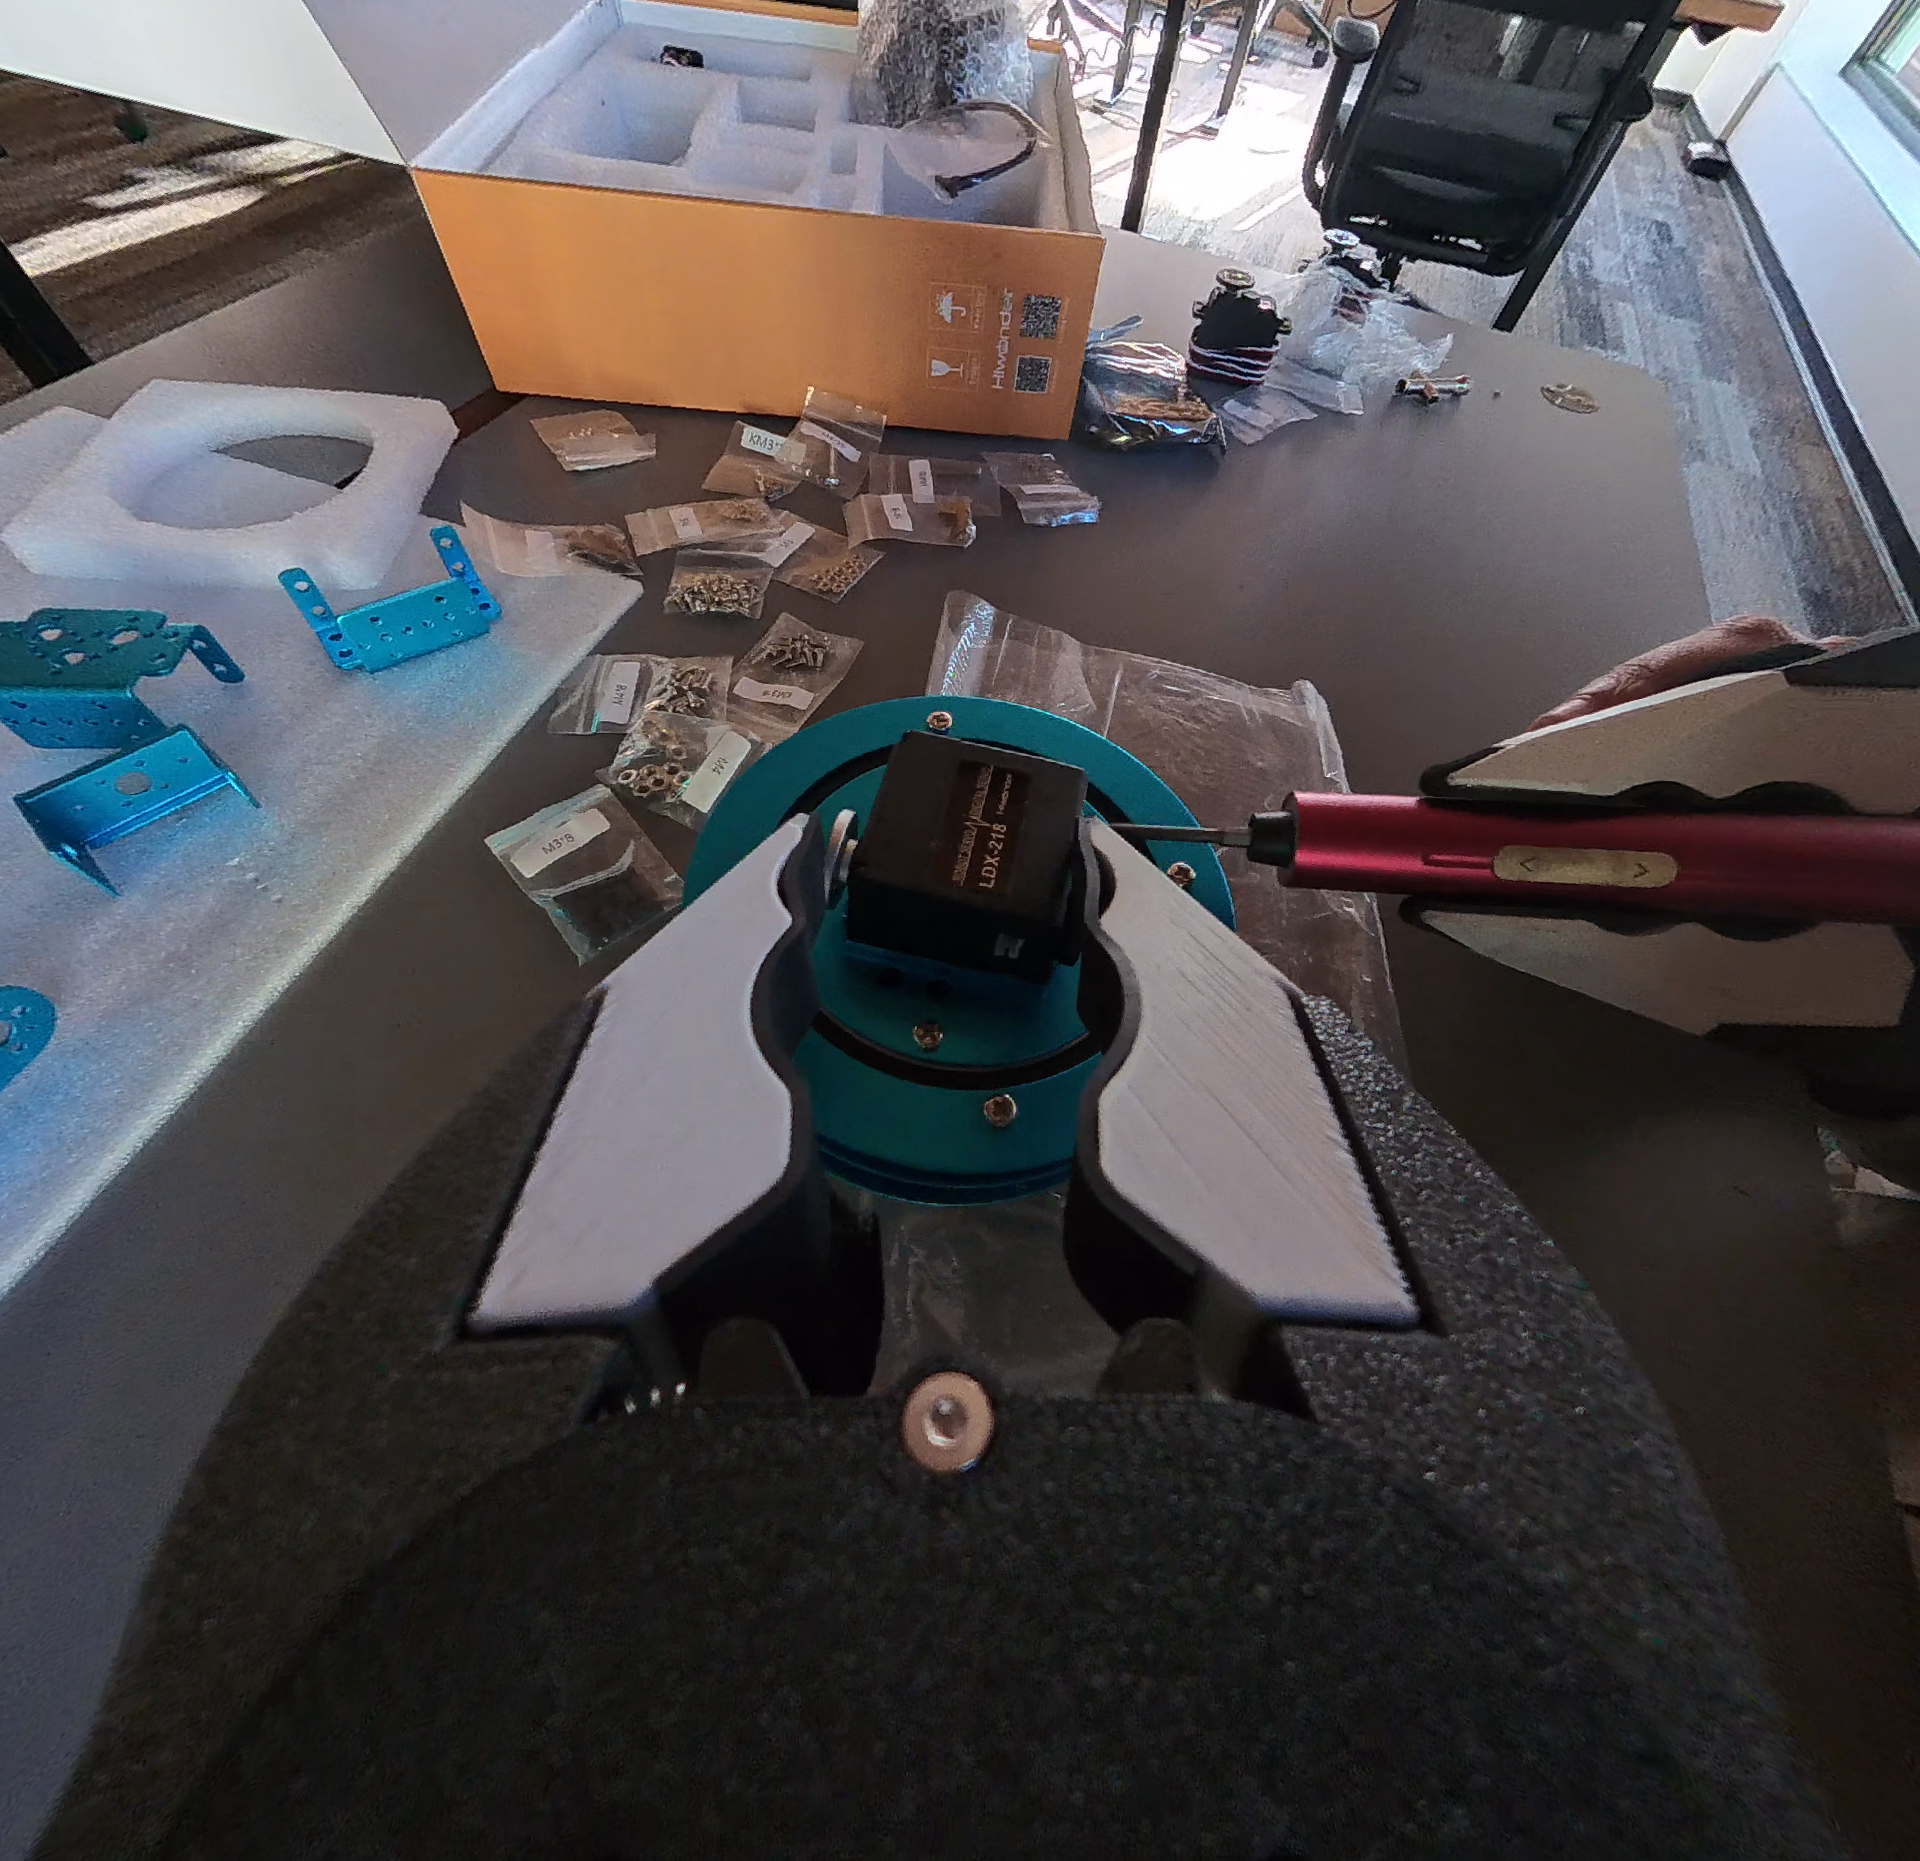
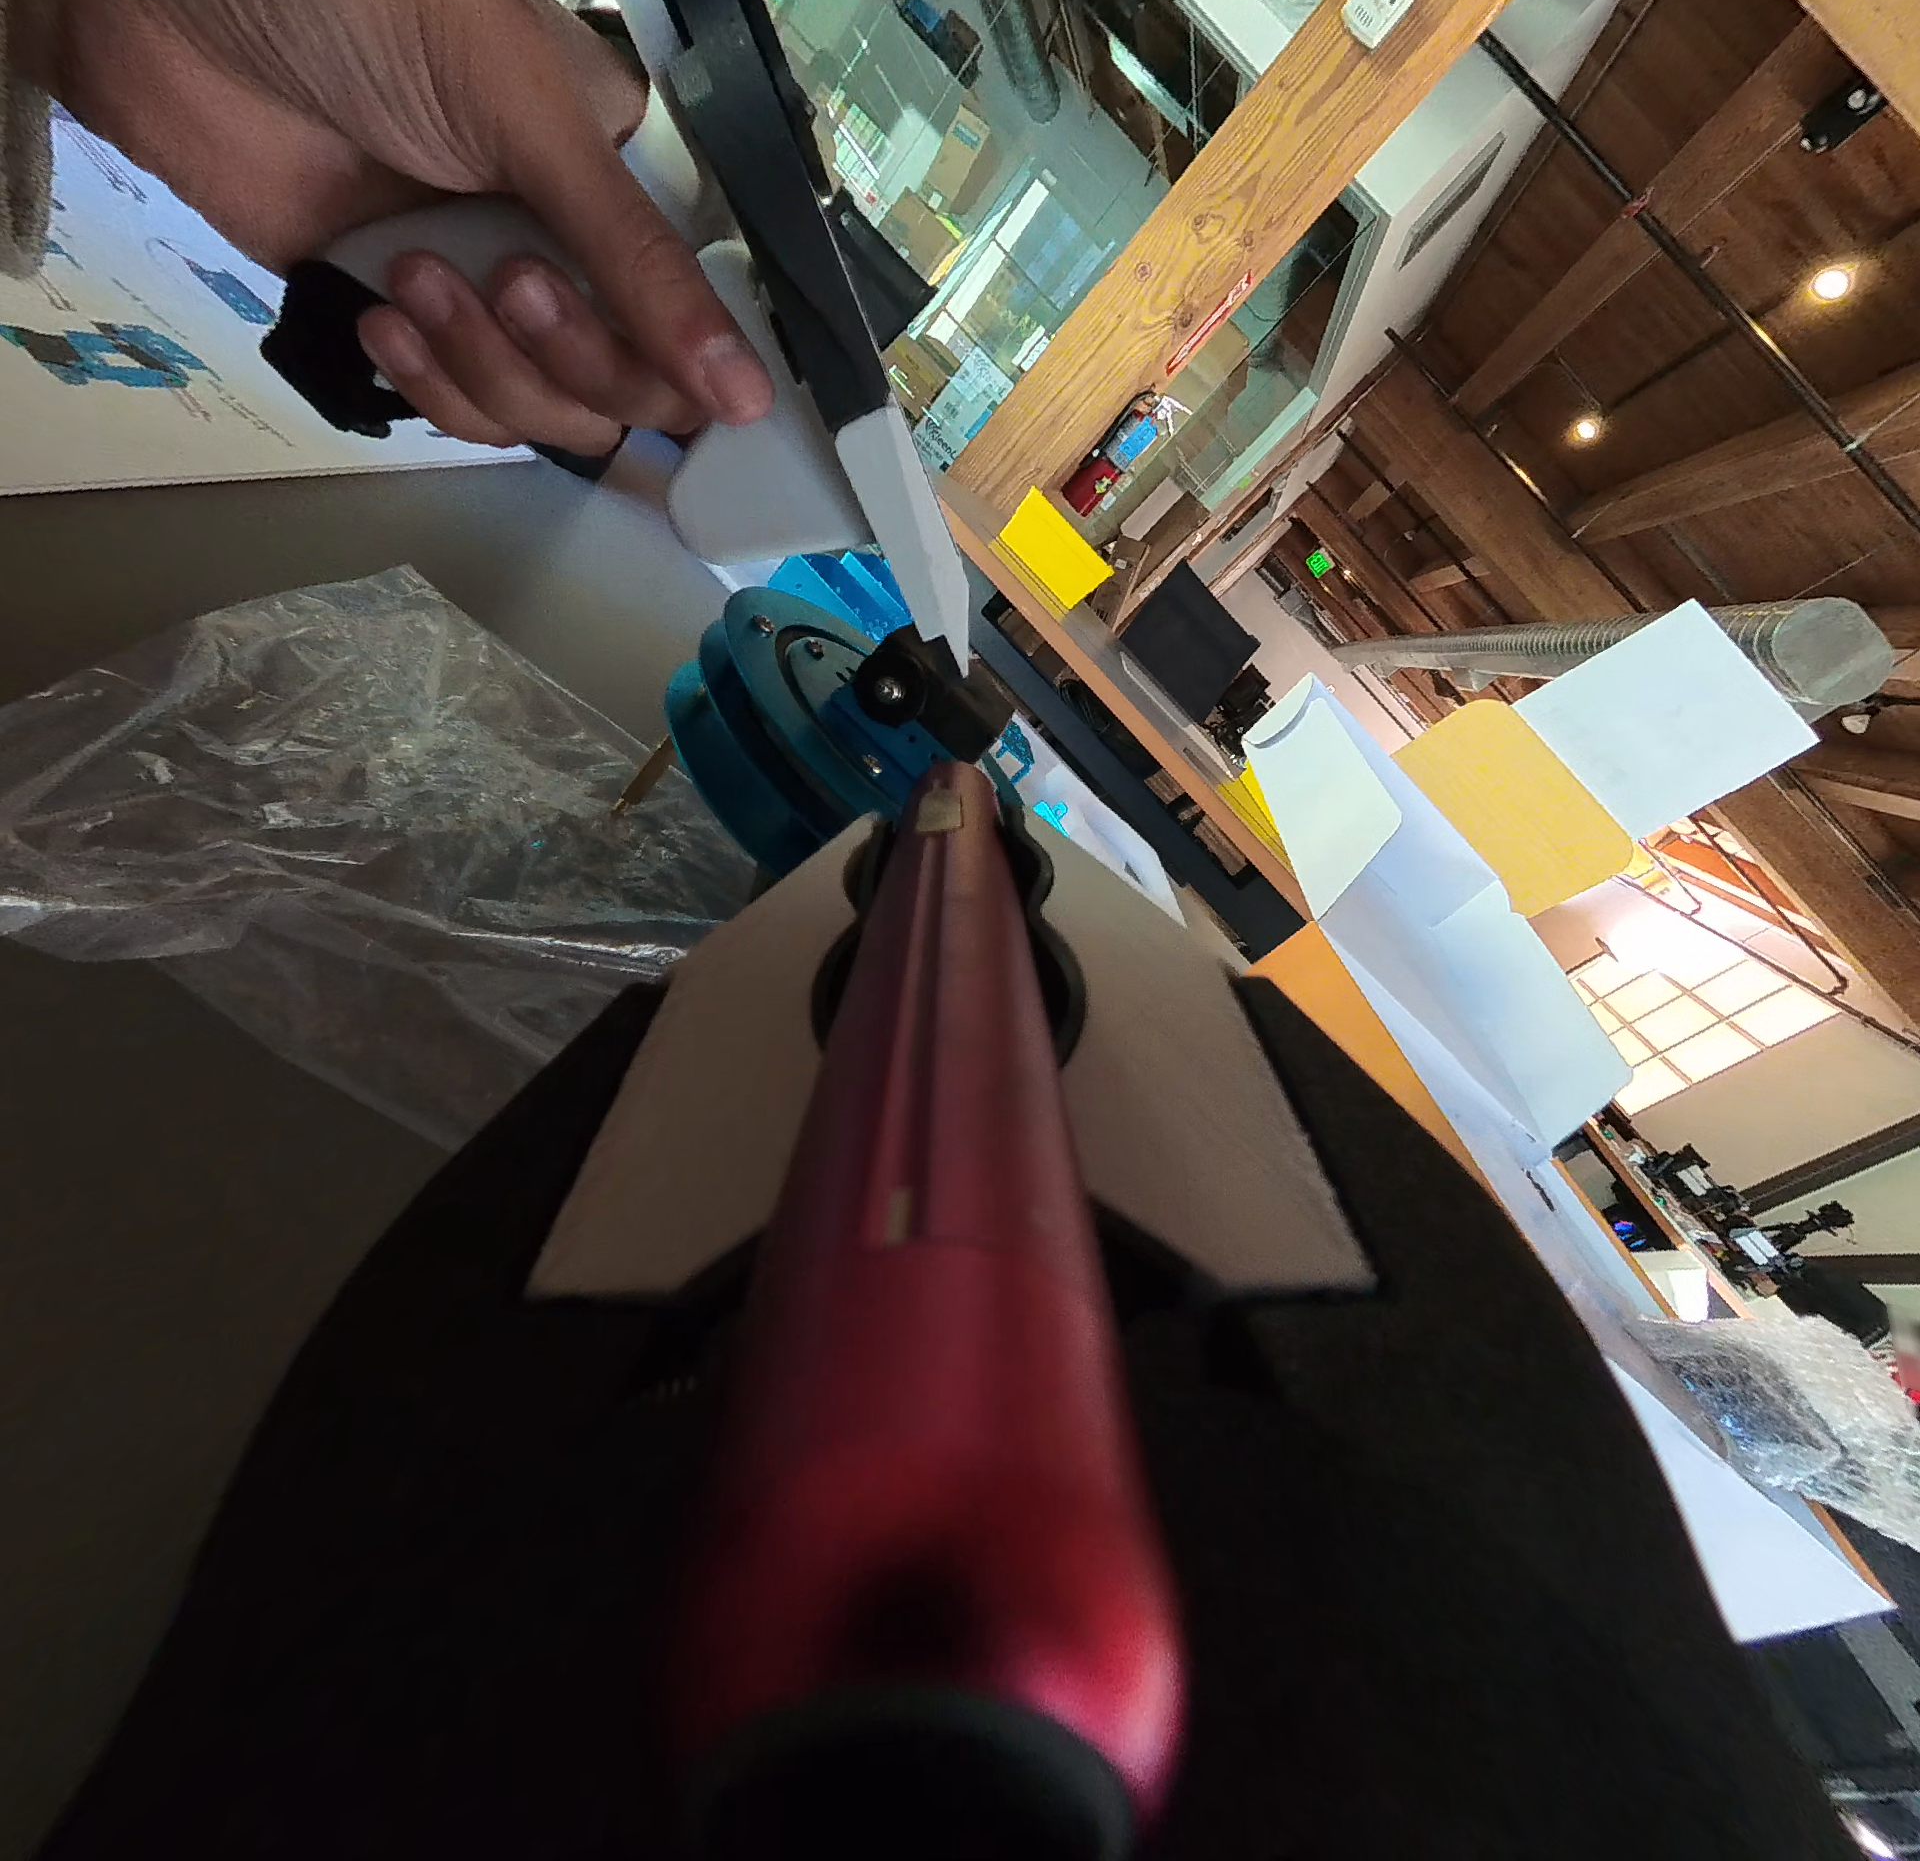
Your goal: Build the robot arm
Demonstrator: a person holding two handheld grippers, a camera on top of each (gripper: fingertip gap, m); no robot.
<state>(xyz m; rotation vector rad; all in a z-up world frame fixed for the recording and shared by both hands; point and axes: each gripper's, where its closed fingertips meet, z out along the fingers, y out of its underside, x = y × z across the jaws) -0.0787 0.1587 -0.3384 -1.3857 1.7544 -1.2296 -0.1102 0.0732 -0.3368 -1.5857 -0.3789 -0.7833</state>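
Note:
My left gripper (image 1: pixel 951 840) is shut on a black servo block (image 1: pixel 961 855) that stands on a round teal metal base (image 1: pixel 935 1084) on the dark table. My right gripper (image 2: pixel 940 824) is shut on a red electric screwdriver (image 2: pixel 935 1240). In the left wrist view the screwdriver (image 1: pixel 1579 866) comes in from the right, and its thin bit touches the servo's right side. The right wrist view, rolled sideways, shows the servo (image 2: pixel 930 705), the teal base (image 2: pixel 769 731) and the left gripper with a person's hand (image 2: pixel 436 201) on its handle.
An open orange box (image 1: pixel 758 284) with white foam stands behind. Several small bags of screws (image 1: pixel 727 585) lie ahead of the base. Blue metal brackets (image 1: pixel 400 611) and a white foam frame (image 1: pixel 239 481) lie left. Clear plastic wrap (image 1: pixel 1164 710) lies under the base. A black chair (image 1: pixel 1475 118) stands beyond.

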